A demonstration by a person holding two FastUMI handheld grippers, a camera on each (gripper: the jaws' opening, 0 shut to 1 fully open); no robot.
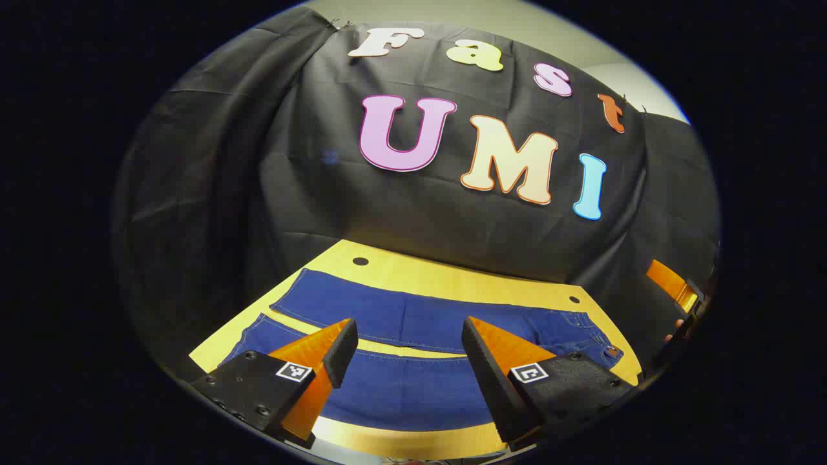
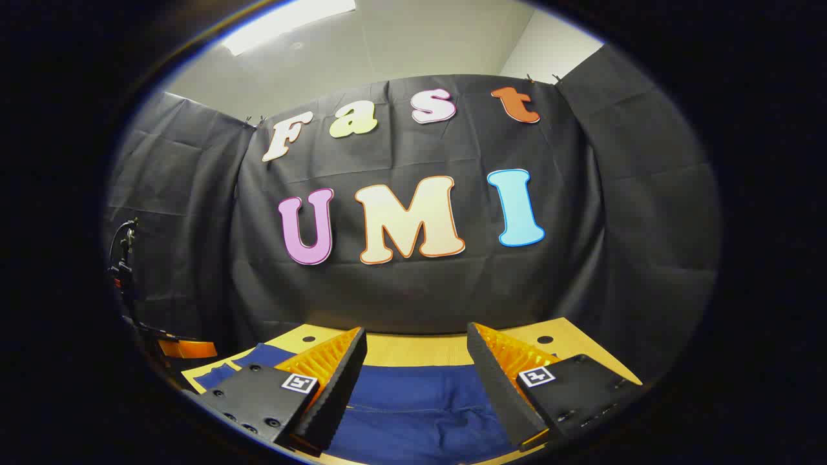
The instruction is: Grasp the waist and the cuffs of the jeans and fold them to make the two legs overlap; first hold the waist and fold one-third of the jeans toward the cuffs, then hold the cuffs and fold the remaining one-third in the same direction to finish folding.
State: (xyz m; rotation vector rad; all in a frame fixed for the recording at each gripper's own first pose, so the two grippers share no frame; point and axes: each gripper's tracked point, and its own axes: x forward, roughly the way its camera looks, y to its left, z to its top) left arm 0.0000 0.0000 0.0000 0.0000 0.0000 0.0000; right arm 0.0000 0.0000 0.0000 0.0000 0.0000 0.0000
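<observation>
Left gripper view: dark blue denim jeans (image 1: 413,323) flat on yellow wooden table (image 1: 446,274), legs apart, waist right. My left gripper (image 1: 410,345) and right gripper (image 2: 417,361) hover wide open, empty. Denim looks soft, floppy, fairly heavy; pinch thick waistband and cuff hems.

The left hand-held gripper (image 1: 409,352) hovers agape above blue jeans (image 1: 413,320) spread flat on the yellow table (image 1: 446,274).

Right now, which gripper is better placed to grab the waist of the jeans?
Probably the right gripper: it hangs open over the jeans' waist end. The left gripper, also open, hangs over the legs.
</observation>
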